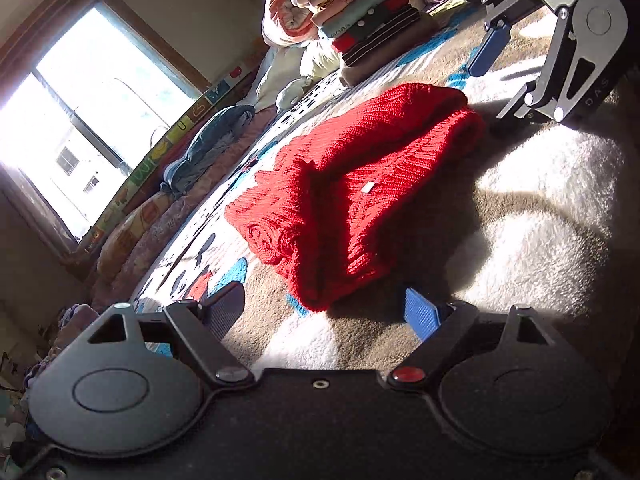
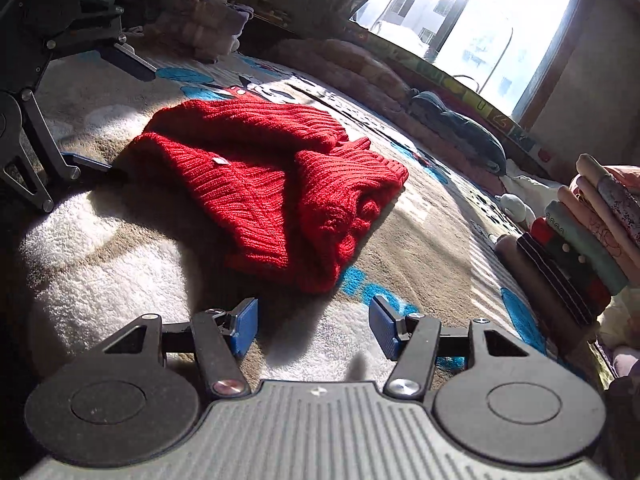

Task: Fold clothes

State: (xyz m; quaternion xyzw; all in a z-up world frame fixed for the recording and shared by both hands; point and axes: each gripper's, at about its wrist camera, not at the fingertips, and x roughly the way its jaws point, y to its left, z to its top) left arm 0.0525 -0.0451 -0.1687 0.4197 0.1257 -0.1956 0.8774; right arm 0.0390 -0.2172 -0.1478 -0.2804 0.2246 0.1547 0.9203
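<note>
1. Both grippers, left [image 1: 326, 312] and right [image 2: 314, 330], were held open and empty.
2. A folded red sweater [image 1: 352, 196] was seen lying on the blanket [image 1: 540, 208], straight ahead between them, nearer the left.

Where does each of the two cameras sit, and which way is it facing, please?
Left wrist: sits on the left gripper, low over the blanket, facing the red sweater, folded stack and window; the right gripper shows top right.
Right wrist: sits on the right gripper, facing the sweater and window from the opposite side; the left gripper shows upper left.
Shared: sweater, blanket, stack, window, each other's gripper.
</note>
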